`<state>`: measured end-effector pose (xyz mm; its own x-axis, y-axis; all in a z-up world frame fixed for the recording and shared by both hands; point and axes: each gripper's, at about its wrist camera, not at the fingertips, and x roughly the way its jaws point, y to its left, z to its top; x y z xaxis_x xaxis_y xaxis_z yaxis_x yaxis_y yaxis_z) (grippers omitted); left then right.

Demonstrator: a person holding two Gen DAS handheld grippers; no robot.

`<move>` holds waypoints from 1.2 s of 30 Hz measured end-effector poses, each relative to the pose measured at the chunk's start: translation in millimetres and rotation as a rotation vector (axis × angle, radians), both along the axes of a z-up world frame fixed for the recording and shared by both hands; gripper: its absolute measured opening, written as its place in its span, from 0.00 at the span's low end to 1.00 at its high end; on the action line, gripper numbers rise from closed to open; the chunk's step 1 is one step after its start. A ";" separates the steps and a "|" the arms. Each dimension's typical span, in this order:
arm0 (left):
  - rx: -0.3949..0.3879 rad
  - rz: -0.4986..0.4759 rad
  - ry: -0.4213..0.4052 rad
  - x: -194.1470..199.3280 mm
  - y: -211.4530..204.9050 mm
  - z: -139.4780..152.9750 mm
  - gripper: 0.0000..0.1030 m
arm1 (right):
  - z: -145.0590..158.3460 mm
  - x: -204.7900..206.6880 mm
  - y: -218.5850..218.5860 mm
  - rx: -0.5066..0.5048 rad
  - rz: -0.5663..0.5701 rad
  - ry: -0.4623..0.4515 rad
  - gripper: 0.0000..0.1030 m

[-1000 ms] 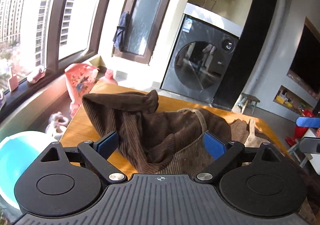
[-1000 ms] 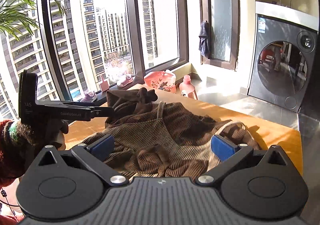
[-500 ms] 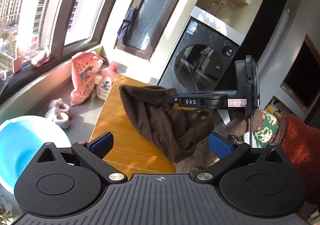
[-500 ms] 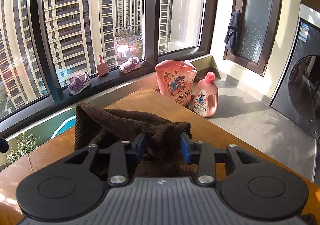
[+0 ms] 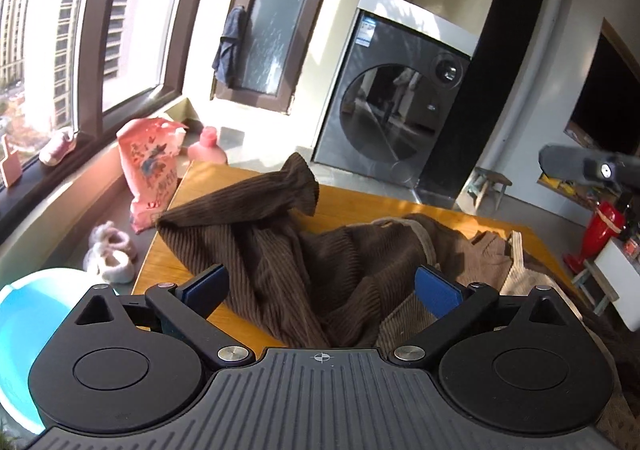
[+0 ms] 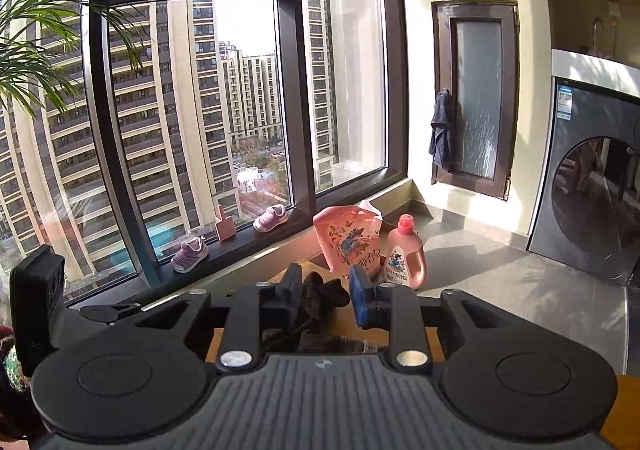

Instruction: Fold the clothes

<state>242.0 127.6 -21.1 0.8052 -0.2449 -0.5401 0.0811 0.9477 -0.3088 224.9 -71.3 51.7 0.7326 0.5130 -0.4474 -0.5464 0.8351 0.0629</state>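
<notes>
Left claw (image 5: 320,284) gapes wide, empty, hovering over the brown corduroy garment (image 5: 280,262), which lies crumpled on the wooden surface (image 5: 400,206). Right claw (image 6: 325,296) is pinched onto a dark wad of that fabric (looks like a cuff or corner). Garment's bulk runs forward-right from the left claw, so left is nearer the loose body, tan lining (image 5: 492,250) included

No legible text anywhere.
</notes>
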 end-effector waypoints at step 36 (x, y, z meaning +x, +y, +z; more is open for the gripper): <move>0.154 -0.412 -0.079 -45.0 -89.4 -17.0 0.81 | -78.0 -79.2 -118.6 0.258 -0.186 0.191 0.99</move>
